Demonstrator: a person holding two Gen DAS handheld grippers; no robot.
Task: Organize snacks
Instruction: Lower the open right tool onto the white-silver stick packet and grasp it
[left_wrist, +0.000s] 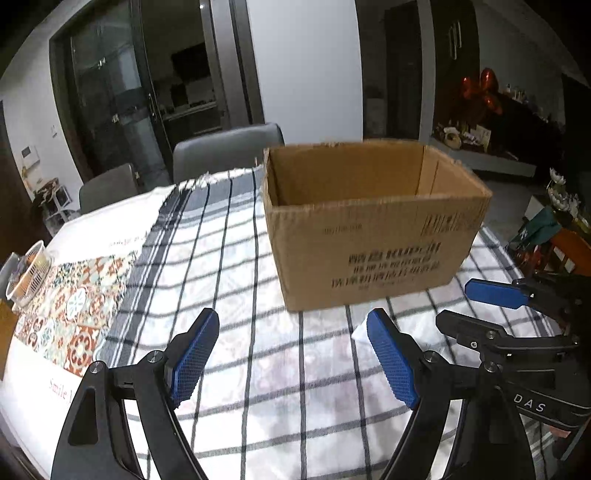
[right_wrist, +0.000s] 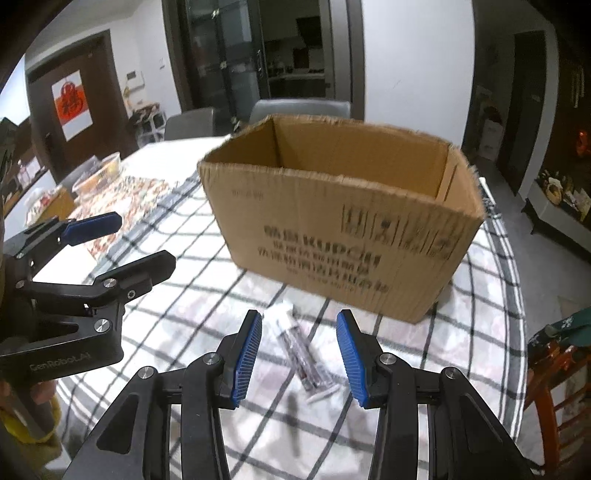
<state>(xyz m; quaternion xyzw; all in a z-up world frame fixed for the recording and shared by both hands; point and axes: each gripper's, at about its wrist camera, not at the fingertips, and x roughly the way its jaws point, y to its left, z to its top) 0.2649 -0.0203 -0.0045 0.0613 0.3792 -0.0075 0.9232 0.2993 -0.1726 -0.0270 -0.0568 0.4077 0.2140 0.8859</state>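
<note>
Two grippers are seen, each with two blue pads. In the right wrist view the right gripper (right_wrist: 300, 354) fills the bottom of the frame, its jaws parted with nothing pressed between them; one snack packet (right_wrist: 308, 360), clear with dark sticks inside, lies flat on the cloth in the gap, its wording too blurred to be read. The left gripper (left_wrist: 291, 358) is shown at the bottom of its own view with jaws spread wide and empty over the checked tablecloth (left_wrist: 236, 266); only a white corner of the packet is seen there, the rest hidden behind a pad.

Just beyond the packet, at frame centre, one open cardboard box (left_wrist: 373, 240) stands upright; its floor is hidden by the near wall, and its print is smeared. A patterned mat (left_wrist: 77, 306) and one basket (left_wrist: 31, 269), cut off, lie at left. Two grey chairs (left_wrist: 225, 147) are seen past the table, partly hidden by it.
</note>
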